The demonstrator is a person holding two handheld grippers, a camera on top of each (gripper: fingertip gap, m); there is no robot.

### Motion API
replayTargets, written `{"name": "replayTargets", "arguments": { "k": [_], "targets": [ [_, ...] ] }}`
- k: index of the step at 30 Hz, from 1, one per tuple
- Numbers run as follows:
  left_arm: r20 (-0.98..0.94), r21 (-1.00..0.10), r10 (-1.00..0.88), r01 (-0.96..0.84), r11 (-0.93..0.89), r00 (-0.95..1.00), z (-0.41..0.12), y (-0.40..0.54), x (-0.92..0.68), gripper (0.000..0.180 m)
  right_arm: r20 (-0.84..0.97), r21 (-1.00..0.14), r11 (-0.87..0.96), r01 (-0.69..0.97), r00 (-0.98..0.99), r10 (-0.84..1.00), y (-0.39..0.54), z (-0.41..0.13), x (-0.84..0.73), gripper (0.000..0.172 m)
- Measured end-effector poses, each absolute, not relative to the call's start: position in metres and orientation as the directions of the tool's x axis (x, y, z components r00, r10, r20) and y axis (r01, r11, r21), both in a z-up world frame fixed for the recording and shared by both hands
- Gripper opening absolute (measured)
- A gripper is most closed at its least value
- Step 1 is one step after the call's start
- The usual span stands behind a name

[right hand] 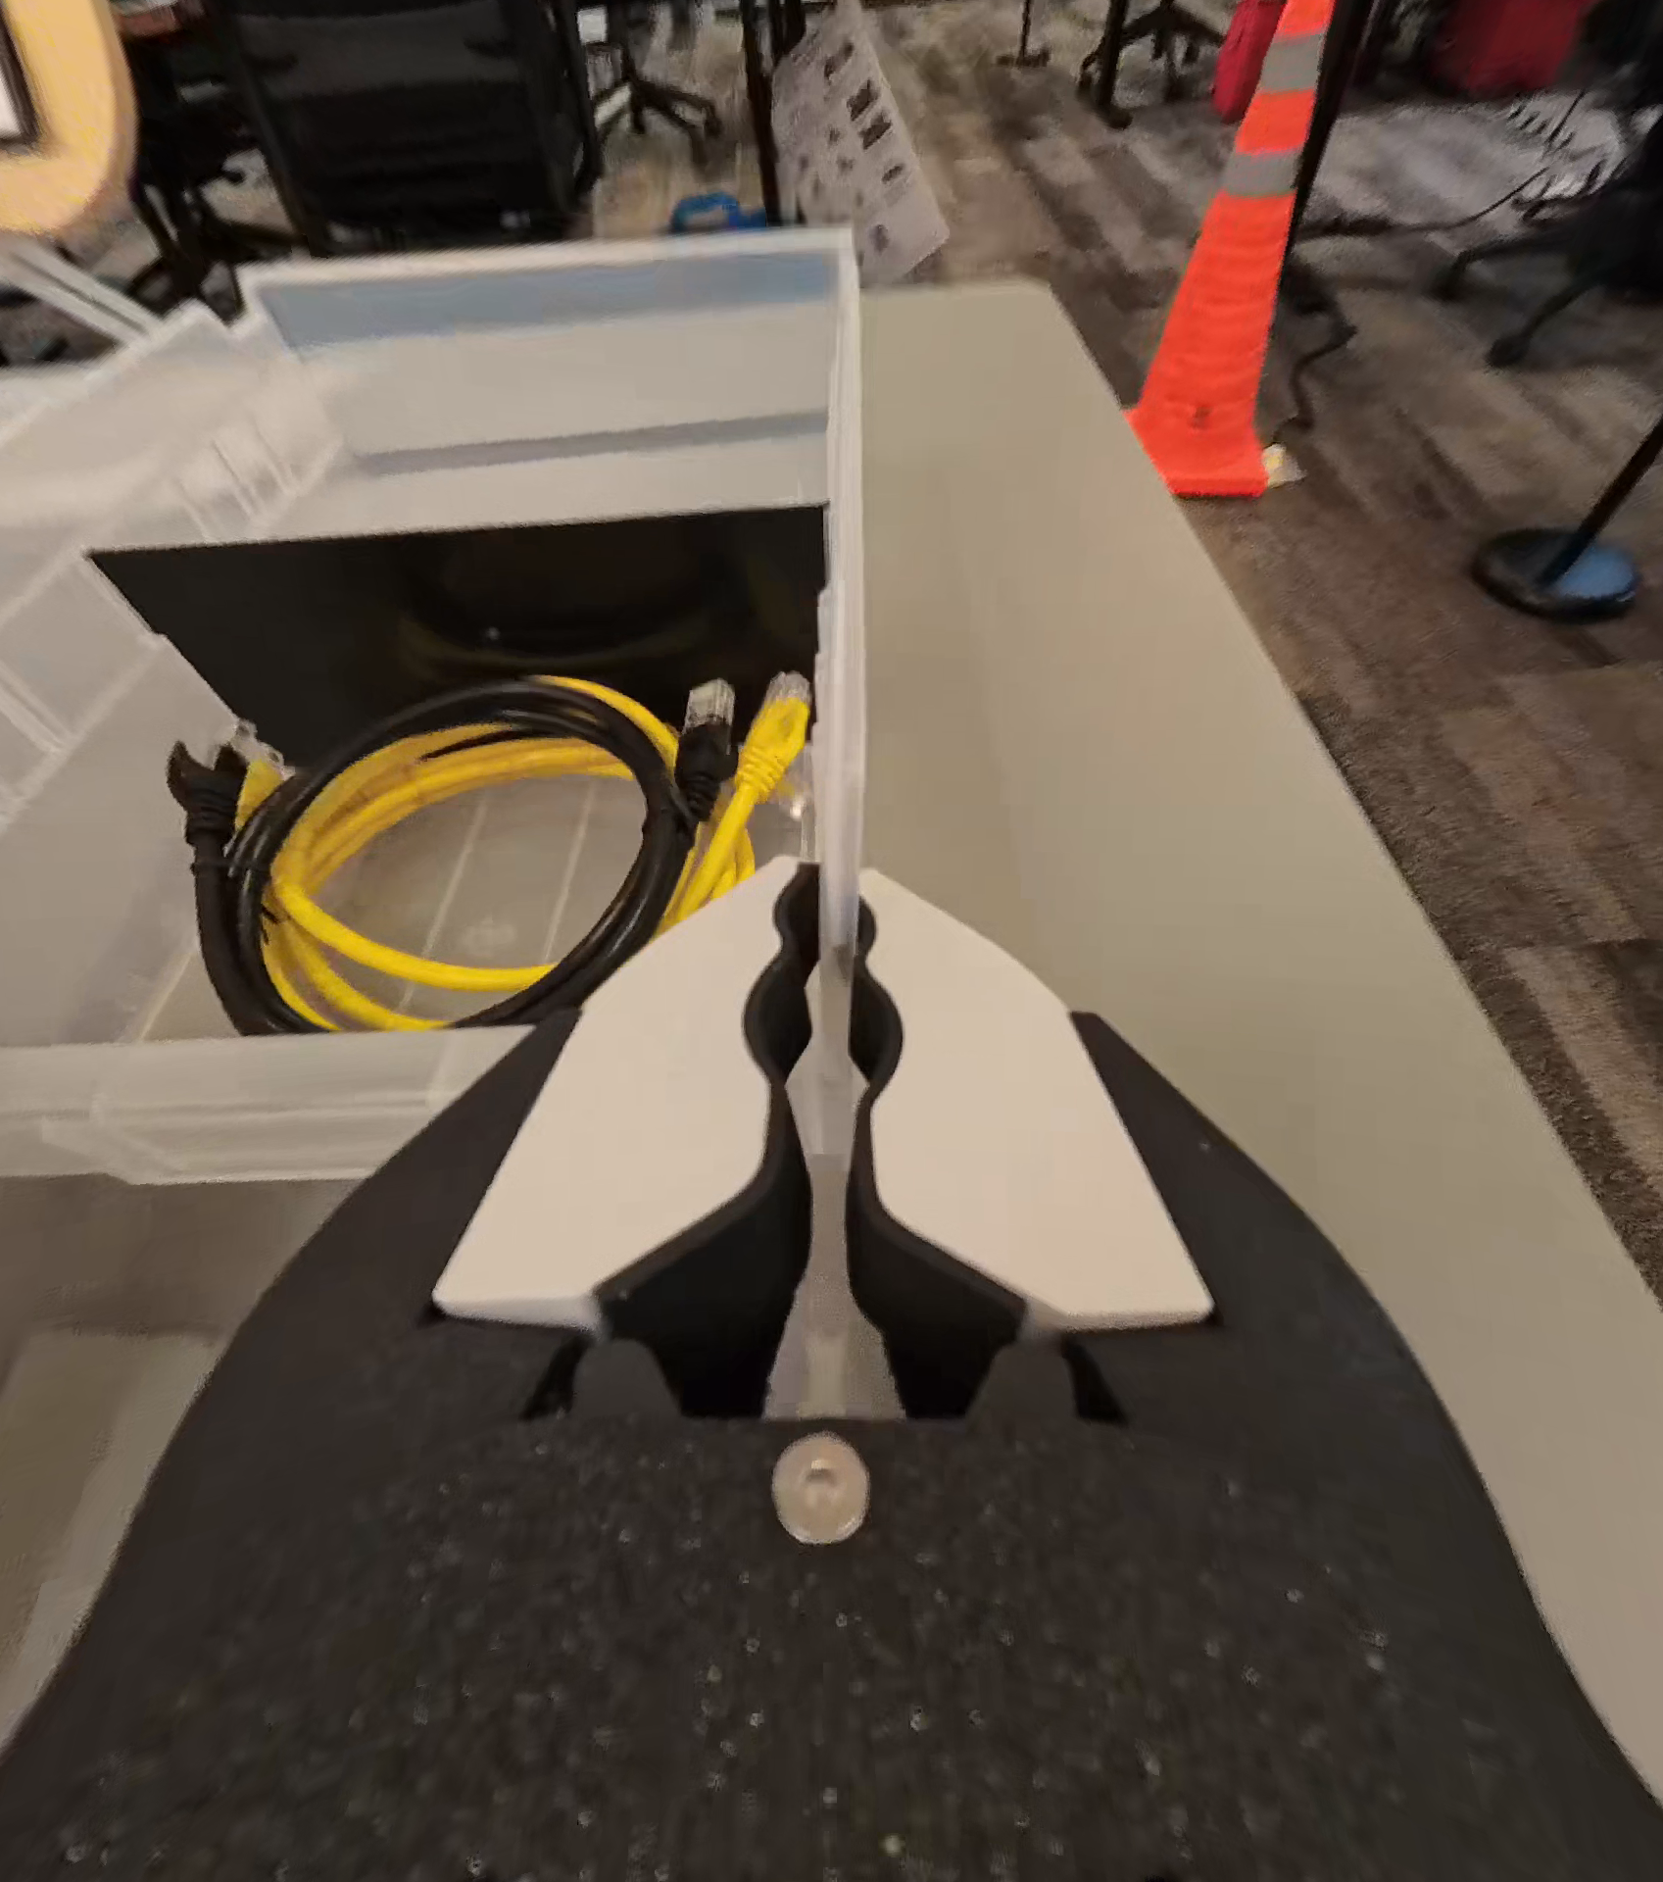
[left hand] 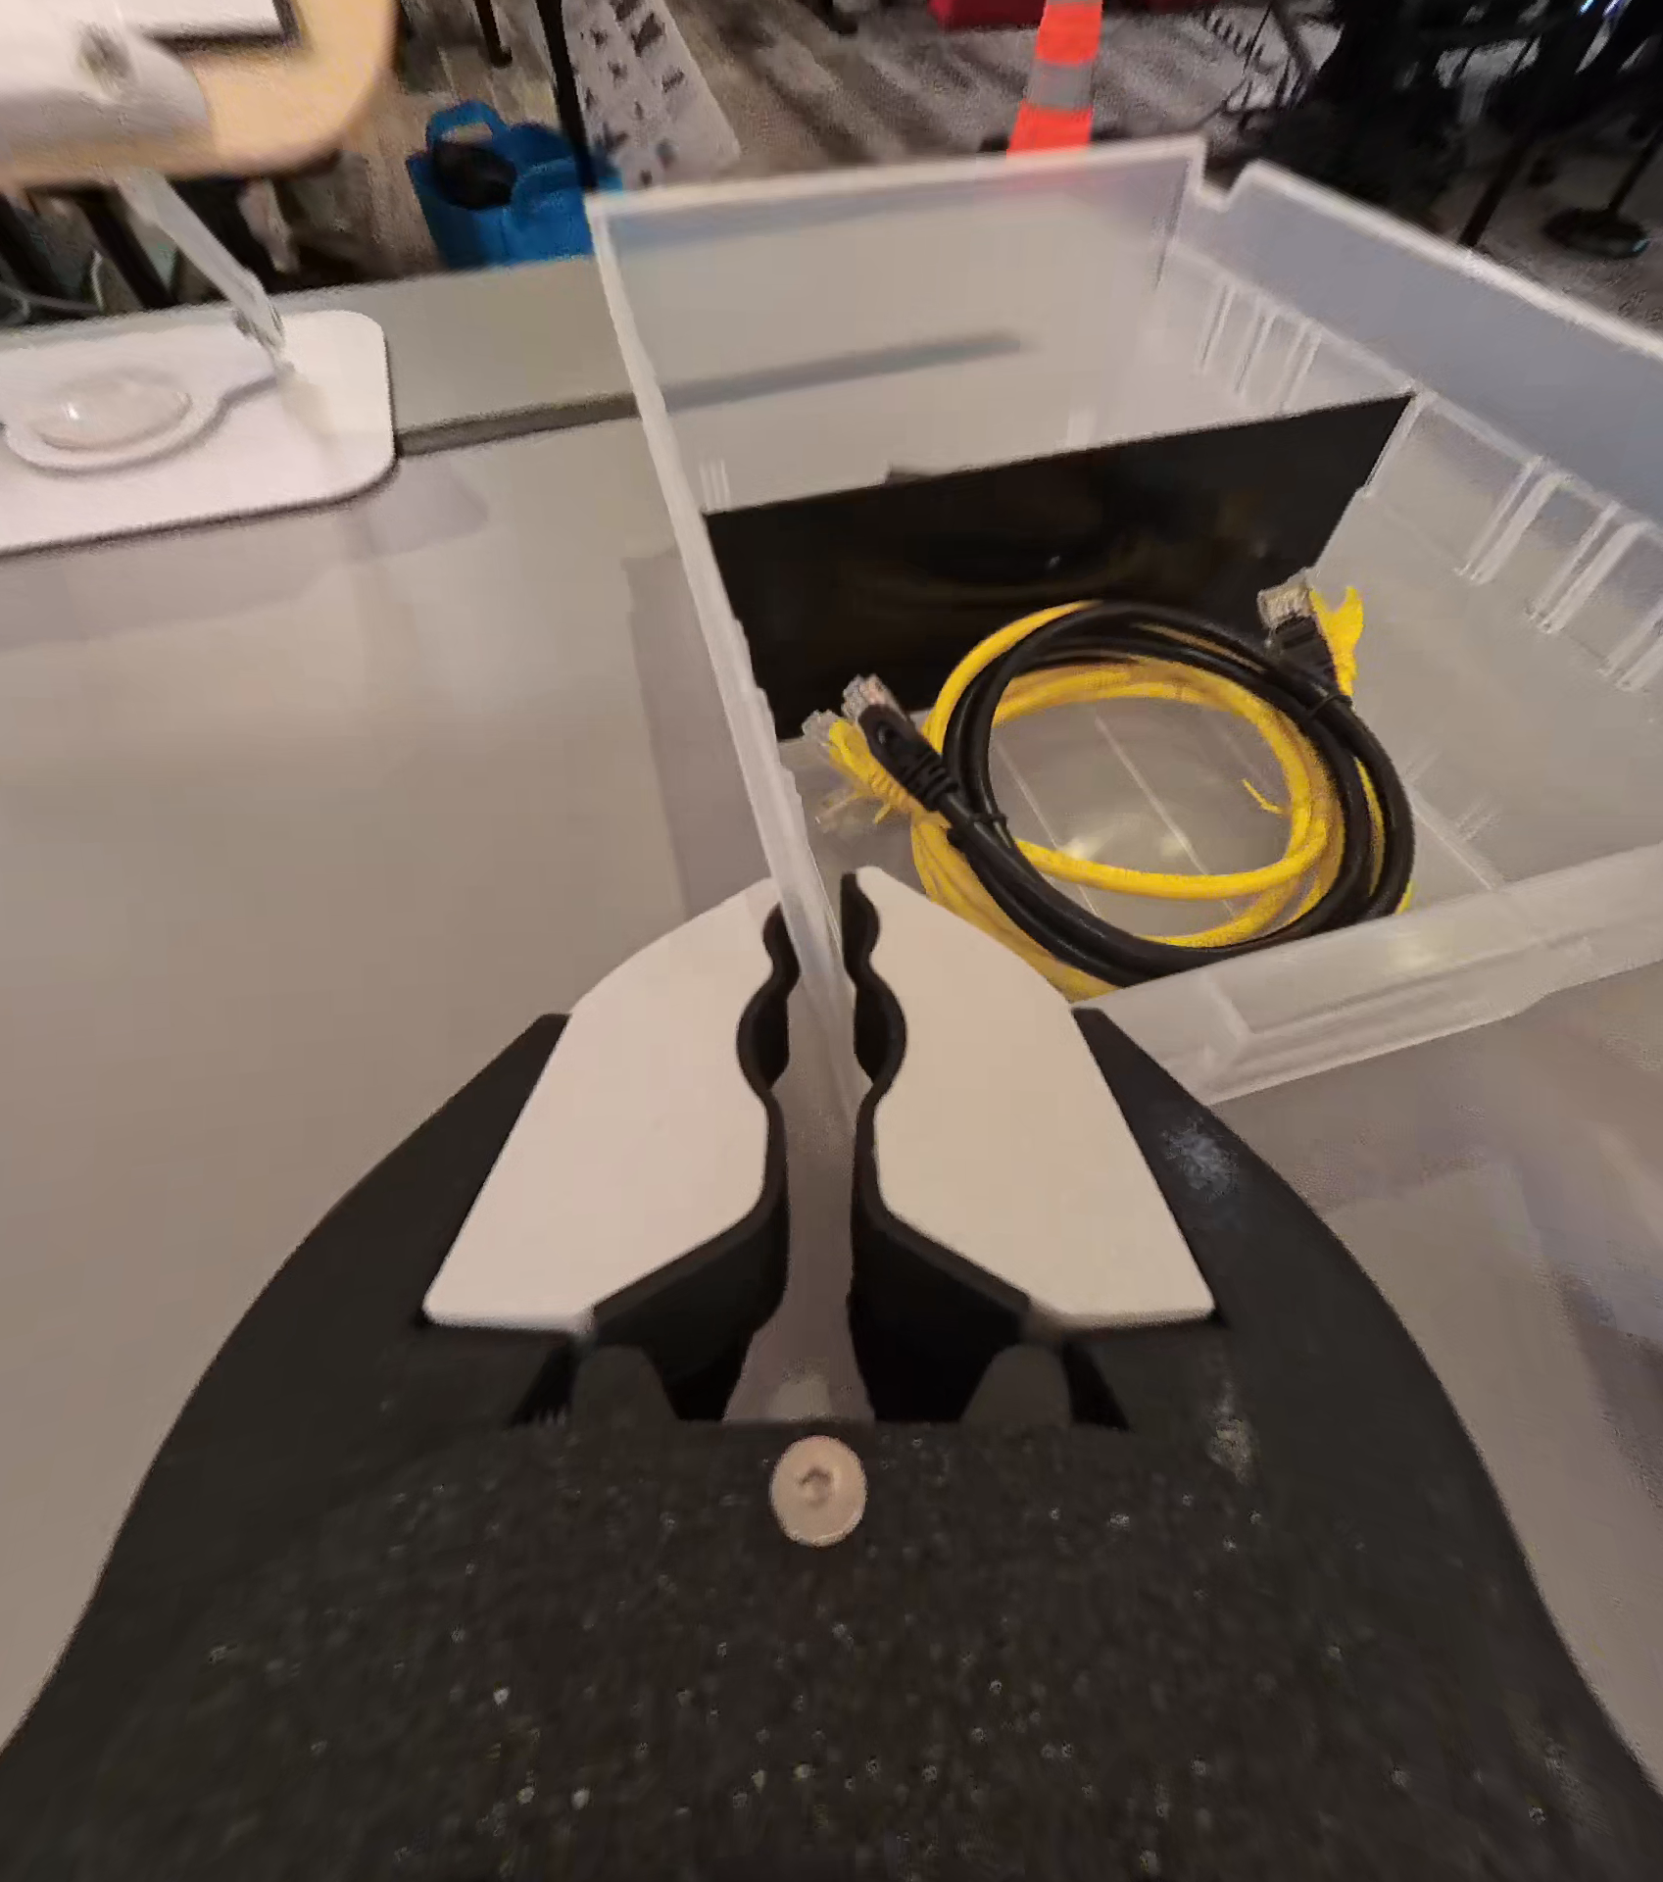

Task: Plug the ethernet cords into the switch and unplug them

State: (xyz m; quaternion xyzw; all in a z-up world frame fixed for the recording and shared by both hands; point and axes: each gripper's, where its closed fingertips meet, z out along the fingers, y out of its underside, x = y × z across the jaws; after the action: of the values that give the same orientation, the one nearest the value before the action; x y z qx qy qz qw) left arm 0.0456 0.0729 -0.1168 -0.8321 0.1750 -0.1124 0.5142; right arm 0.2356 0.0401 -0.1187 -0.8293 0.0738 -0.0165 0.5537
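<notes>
The left tool is clenched on the left wall of a clear bin; the right tool is clenched on its right wall, likely to move or steady it. Inside lie coiled yellow and black cords; no switch is plainly visible. Grey bench; carpeted room, orange cone.

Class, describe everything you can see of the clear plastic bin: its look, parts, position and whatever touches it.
The clear plastic bin is a translucent, frosted tub with ribbed walls and a thick rim, resting on the grey table. Inside lie coiled yellow cords and a black cord before a black box. The left gripper clamps one thin side wall, the right gripper the opposite wall.
</notes>
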Motion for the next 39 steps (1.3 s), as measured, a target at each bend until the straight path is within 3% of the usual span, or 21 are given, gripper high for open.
{"name": "replayTargets", "arguments": {
  "k": [4, 10, 22, 24, 27, 29, 31, 33, 36, 39],
  "targets": [
    [-0.016, -0.924, -0.412, -0.171, -0.342, 0.911, -0.082, 0.066, 0.008, 0.005, -0.155, -0.945, -0.274, -0.177, 0.983, -0.099, 0.031, -0.086, 0.201, 0.004],
    [-0.047, -0.949, -0.316, -0.141, -0.282, 0.948, -0.055, 0.059, -0.116, 0.005, -0.158, -0.971, -0.186, -0.148, 0.987, 0.042, 0.037, -0.059, 0.083, 0.005],
    [-0.129, -0.914, -0.224, -0.204, -0.351, 0.966, -0.130, 0.059, -0.278, 0.007, -0.058, -0.917, -0.394, 0.058, 0.959, 0.276, 0.062, -0.133, -0.087, 0.007],
    [-0.077, -0.908, -0.284, -0.185, -0.377, 0.956, -0.134, 0.057, -0.274, 0.016, -0.089, -0.918, -0.392, 0.054, 0.937, 0.338, 0.058, -0.136, -0.095, 0.019],
    [0.036, -0.874, -0.426, -0.178, -0.453, 0.904, -0.131, 0.041, -0.262, 0.037, -0.080, -0.919, -0.381, 0.102, 0.898, 0.433, 0.047, -0.131, -0.094, 0.023],
    [0.162, -0.902, -0.480, -0.068, -0.426, 0.862, -0.111, 0.026, -0.263, 0.040, -0.045, -0.931, -0.335, 0.143, 0.868, 0.495, 0.036, -0.122, -0.088, 0.032],
    [0.249, -0.917, -0.528, 0.021, -0.399, 0.812, -0.086, 0.006, -0.277, 0.058, 0.003, -0.940, -0.281, 0.193, 0.829, 0.560, 0.025, -0.114, -0.081, 0.033],
    [0.184, -0.930, -0.510, -0.019, -0.366, 0.840, -0.076, -0.010, -0.316, 0.062, 0.024, -0.935, -0.269, 0.232, 0.798, 0.602, 0.020, -0.110, -0.073, 0.035],
    [-0.015, -0.917, -0.333, -0.146, -0.372, 0.943, -0.086, -0.022, -0.414, 0.064, 0.039, -0.945, -0.238, 0.226, 0.798, 0.602, 0.021, -0.100, -0.059, 0.040],
    [-0.043, -0.887, -0.199, -0.129, -0.443, 0.979, -0.101, -0.024, -0.488, 0.066, -0.054, -0.947, -0.284, 0.151, 0.796, 0.603, 0.017, -0.087, -0.066, 0.045]
  ]
}}
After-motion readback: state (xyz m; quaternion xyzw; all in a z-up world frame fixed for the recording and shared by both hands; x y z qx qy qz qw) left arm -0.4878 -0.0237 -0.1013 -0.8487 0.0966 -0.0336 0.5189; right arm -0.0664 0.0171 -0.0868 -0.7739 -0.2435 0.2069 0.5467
